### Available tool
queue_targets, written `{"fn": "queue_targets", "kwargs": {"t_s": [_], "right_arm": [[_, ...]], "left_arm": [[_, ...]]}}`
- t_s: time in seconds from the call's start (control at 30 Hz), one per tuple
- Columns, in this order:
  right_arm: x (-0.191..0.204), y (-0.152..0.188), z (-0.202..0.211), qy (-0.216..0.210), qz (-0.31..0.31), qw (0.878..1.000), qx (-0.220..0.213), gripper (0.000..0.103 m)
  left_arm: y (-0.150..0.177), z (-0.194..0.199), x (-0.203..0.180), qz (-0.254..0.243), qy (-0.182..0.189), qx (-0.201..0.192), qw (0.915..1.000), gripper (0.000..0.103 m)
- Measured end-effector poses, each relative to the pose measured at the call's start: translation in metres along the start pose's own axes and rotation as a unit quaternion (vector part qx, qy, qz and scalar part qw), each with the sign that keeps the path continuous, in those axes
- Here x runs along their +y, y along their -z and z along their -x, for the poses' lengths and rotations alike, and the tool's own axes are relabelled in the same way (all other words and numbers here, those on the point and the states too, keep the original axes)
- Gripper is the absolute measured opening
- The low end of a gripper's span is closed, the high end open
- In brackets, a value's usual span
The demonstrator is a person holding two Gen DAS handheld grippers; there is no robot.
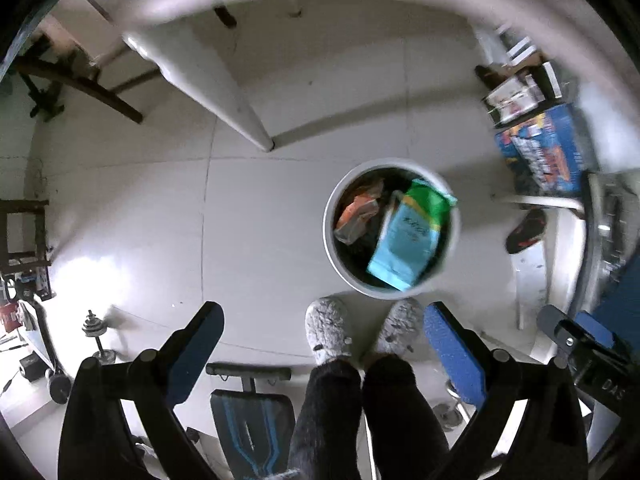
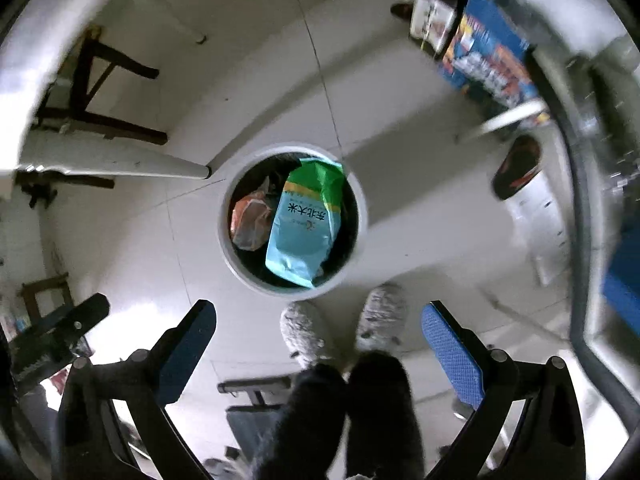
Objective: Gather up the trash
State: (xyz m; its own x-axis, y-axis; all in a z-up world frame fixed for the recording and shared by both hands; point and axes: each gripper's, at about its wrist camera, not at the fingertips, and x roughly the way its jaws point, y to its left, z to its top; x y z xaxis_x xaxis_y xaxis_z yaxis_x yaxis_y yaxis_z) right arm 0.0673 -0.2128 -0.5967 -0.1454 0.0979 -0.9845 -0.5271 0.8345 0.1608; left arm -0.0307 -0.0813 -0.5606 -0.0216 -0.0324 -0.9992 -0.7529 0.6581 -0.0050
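A round white trash bin (image 1: 329, 236) (image 2: 362, 216) stands on the tiled floor below both grippers. Inside it lie a blue and green bag (image 1: 408, 240) (image 2: 304, 224) and an orange wrapper (image 1: 356, 216) (image 2: 250, 220). My left gripper (image 1: 322, 320) is open and empty, high above the floor, with the bin ahead and to the right. My right gripper (image 2: 318, 318) is open and empty, high over the floor, with the bin straight ahead. The right gripper's fingers (image 1: 560, 326) show at the lower right of the left wrist view; the left gripper's fingers (image 2: 76, 320) show at the lower left of the right wrist view.
The person's grey slippers (image 1: 328, 332) (image 2: 380, 316) stand next to the bin. A white table leg (image 1: 224, 92) (image 2: 120, 162) rises left of the bin. Blue boxes (image 1: 540, 152) (image 2: 488, 56) and a dark shoe (image 1: 526, 230) (image 2: 516, 166) lie to the right. A weight bench (image 1: 252, 420) and dumbbell (image 1: 96, 332) lie behind.
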Motion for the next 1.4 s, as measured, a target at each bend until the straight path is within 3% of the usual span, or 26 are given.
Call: {"fn": "queue_targets", "kwargs": {"t_s": [0.33, 0.57, 0.73, 1.07, 1.4], "right_arm": [[0.014, 0.042, 0.212, -0.046, 0.045, 0.998, -0.017, 0.103], [0.016, 0.071, 0.349, -0.086, 0.066, 0.993, -0.04, 0.103], [0.016, 0.09, 0.414, -0.114, 0.082, 0.988, -0.058, 0.103], [0.019, 0.128, 0.486, -0.157, 0.105, 0.98, -0.07, 0.103], [0.021, 0.142, 0.502, -0.167, 0.111, 0.977, -0.075, 0.103]], "left_arm": [[0.04, 0.192, -0.009, -0.023, 0.055, -0.054, 0.9967, 0.102], [0.062, 0.284, -0.014, -0.03, 0.112, -0.085, 0.9896, 0.102], [0.078, 0.329, -0.019, -0.034, 0.157, -0.1, 0.9819, 0.102], [0.104, 0.384, -0.013, -0.039, 0.191, -0.132, 0.9719, 0.102], [0.114, 0.392, -0.007, -0.04, 0.2, -0.139, 0.9689, 0.103]]}}
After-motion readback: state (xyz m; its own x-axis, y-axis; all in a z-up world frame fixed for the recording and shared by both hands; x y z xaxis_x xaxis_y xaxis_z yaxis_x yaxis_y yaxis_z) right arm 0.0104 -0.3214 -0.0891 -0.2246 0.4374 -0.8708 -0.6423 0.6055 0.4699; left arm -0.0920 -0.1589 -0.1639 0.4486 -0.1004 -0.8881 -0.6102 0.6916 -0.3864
